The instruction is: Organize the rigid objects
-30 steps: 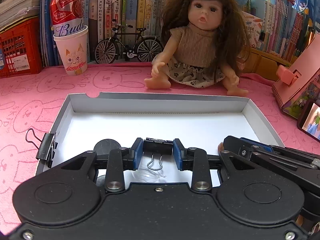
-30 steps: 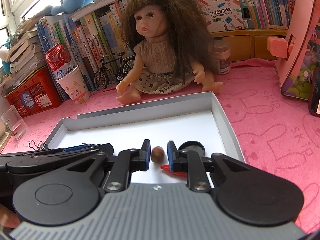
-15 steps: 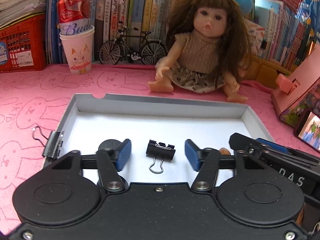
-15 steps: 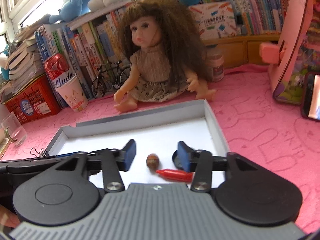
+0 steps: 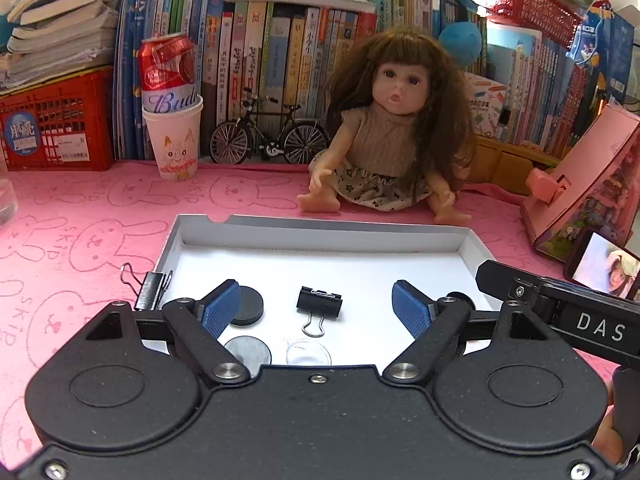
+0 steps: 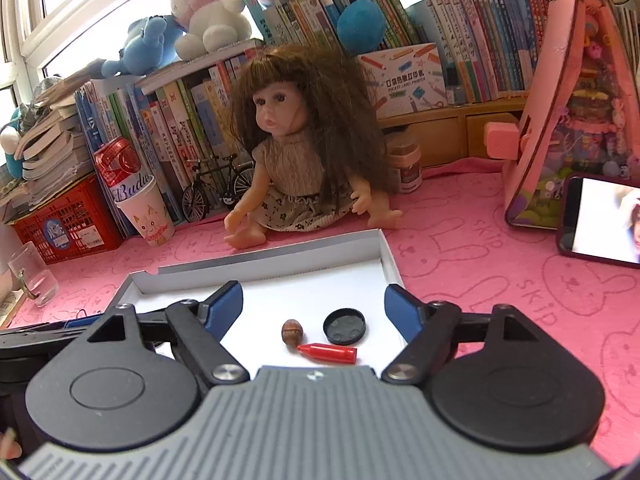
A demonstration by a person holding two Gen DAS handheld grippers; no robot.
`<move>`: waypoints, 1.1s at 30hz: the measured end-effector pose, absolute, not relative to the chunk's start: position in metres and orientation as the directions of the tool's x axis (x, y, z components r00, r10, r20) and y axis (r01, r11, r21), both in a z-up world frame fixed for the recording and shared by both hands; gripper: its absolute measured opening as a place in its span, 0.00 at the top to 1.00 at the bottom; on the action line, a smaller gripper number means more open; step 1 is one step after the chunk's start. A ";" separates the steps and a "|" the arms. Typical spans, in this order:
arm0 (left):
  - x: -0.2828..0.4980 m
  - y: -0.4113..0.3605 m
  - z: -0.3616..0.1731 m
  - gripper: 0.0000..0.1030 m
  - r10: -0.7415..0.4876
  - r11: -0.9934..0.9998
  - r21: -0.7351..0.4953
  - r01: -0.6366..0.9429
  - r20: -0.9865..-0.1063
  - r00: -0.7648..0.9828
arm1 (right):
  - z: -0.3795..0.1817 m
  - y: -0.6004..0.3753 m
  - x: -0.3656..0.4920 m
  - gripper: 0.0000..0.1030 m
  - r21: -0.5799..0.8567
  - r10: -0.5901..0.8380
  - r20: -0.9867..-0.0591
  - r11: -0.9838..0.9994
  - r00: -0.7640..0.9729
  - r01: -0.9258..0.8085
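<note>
My left tongs wide, holding nothing, over white tray. Clip on tray wall at 9 o'clock. Two black discs near my left pad, clear lid at 6, black binder clip flat between pads, touching neither. My right tongs wide, holding nothing; acorn and red cap touching, black lid at 3 o'clock of acorn.

Both wrist views low, sharing tray, doll

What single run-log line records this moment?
left gripper: open | right gripper: open | binder clip, acorn: lying in white tray, unheld
</note>
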State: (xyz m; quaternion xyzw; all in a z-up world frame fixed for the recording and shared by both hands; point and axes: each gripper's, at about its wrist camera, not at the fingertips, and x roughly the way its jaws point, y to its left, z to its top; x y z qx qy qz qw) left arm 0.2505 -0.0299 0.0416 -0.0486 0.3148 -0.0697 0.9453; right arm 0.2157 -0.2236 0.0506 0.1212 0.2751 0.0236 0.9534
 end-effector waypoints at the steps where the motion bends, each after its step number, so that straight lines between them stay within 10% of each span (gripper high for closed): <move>1: 0.247 -0.030 0.044 0.21 -0.164 0.985 -0.136 0.103 -0.585 0.794 | 0.052 -0.224 0.213 0.15 0.240 0.108 -0.516 0.971 0.849 0.023; 33: 0.158 -0.014 0.050 0.20 -0.178 0.984 -0.114 0.138 -0.539 0.823 | 0.064 -0.207 0.140 0.05 0.083 0.060 -0.481 0.996 0.874 -0.023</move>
